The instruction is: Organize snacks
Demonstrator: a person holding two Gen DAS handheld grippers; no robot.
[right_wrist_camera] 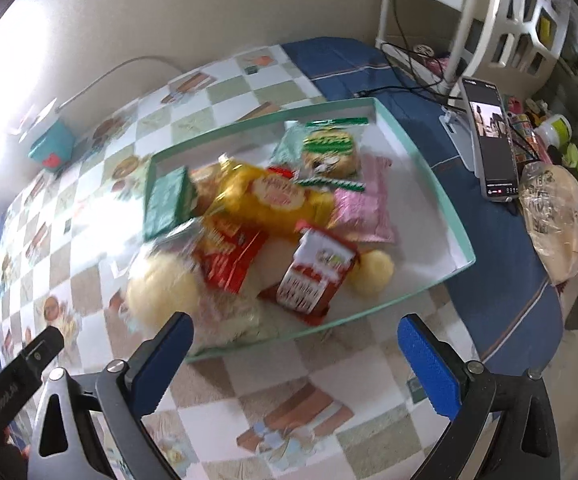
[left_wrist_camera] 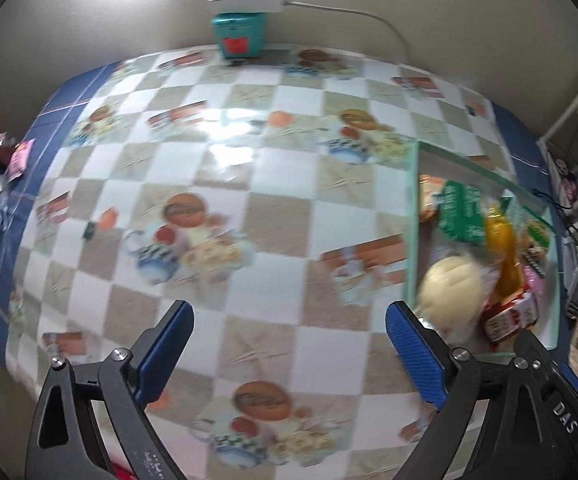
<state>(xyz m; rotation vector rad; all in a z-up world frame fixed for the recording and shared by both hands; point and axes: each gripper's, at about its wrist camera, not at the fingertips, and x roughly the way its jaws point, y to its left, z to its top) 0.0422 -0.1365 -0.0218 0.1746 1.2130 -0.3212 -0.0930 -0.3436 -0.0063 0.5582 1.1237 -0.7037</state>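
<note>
1. Both tongs, the left tongs (left_wrist_camera: 289,340) and the right tongs (right_wrist_camera: 295,354), stand wide and hold nothing.
2. The snacks (right_wrist_camera: 273,200) lie heaped in the green tray (right_wrist_camera: 441,200) on the bench (left_wrist_camera: 225,160).
3. I would take the top packet, slowly.

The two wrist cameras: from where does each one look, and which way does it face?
Left wrist: sits on the left gripper, above the checkered tablecloth, facing the wall and teal box; its open blue-padded fingers show, tray at right.
Right wrist: sits on the right gripper, looking down into the tray of snacks, with a phone beyond; its open fingers show.
Shared: tray, pale bun, teal box, tablecloth.
</note>
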